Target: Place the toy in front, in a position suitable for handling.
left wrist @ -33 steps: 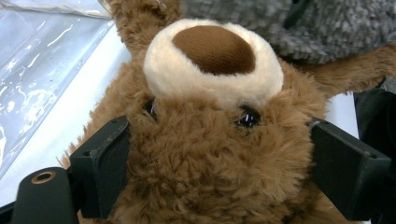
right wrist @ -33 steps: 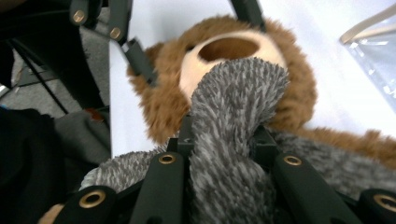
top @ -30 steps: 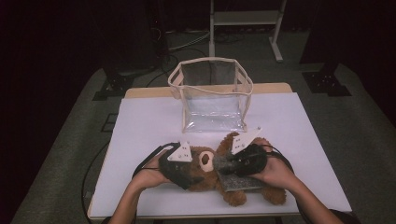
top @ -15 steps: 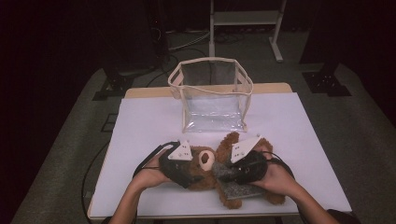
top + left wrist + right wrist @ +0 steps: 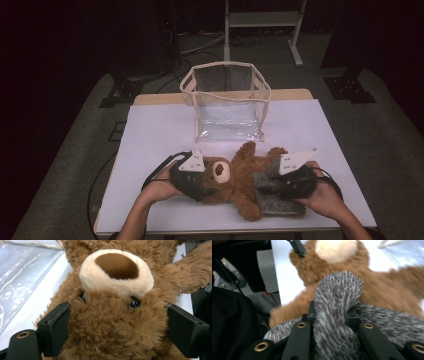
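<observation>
Left gripper (image 5: 200, 182) clamped on teddy bear (image 5: 240, 175) head, right gripper (image 5: 280, 187) pinching a fold of the bear's grey knit garment (image 5: 337, 305).

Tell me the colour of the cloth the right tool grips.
Mottled grey and white cloth, best in the right gripper view.

**Inspector:** What is obscured on the teddy bear (image 5: 240, 182)?

**Assistant:** In the high view its ears lie under the left gripper (image 5: 197, 186), and its lower body under the grey knit cloth (image 5: 272, 200) and the right gripper (image 5: 280, 189). In the left gripper view the bear's forehead runs off the bottom edge.

**Inspector:** Anything blurred?

**Assistant:** The right gripper view is smeared: the bear's muzzle (image 5: 336, 248) is cut by the top edge, and the clear bag (image 5: 407, 251) is a streaked patch. The person's forearms leave the high view at its bottom edge.
</observation>
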Action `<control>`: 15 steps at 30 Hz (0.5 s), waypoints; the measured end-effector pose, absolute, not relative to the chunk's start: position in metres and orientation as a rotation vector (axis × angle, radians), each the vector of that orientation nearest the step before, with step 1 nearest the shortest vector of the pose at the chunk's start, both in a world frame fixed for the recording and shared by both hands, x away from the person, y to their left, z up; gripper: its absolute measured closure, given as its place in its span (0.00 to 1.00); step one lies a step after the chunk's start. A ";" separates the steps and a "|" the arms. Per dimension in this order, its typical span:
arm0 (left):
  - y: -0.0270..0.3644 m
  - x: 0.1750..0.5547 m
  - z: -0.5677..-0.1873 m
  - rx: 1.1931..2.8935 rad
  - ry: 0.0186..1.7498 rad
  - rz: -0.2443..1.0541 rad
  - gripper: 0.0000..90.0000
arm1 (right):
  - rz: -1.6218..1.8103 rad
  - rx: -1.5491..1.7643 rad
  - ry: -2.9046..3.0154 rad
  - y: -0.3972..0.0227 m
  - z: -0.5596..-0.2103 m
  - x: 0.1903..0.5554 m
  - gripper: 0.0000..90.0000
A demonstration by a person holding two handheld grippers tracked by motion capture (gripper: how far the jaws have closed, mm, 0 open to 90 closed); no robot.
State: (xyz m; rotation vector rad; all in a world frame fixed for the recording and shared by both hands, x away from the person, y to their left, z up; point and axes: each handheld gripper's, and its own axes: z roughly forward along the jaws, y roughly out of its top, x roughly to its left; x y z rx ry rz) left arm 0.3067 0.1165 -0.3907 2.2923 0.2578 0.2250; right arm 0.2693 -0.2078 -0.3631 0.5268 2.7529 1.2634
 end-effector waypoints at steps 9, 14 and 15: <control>0.117 0.306 -0.391 2.293 0.251 0.221 0.15 | 1.352 0.733 2.684 -0.259 -0.383 0.257 0.80; 0.116 0.305 -0.391 2.303 0.247 0.221 0.15 | 1.383 0.812 2.649 -0.275 -0.387 0.254 0.80; 0.116 0.305 -0.390 2.306 0.248 0.220 0.15 | 1.386 0.812 2.644 -0.276 -0.385 0.255 0.80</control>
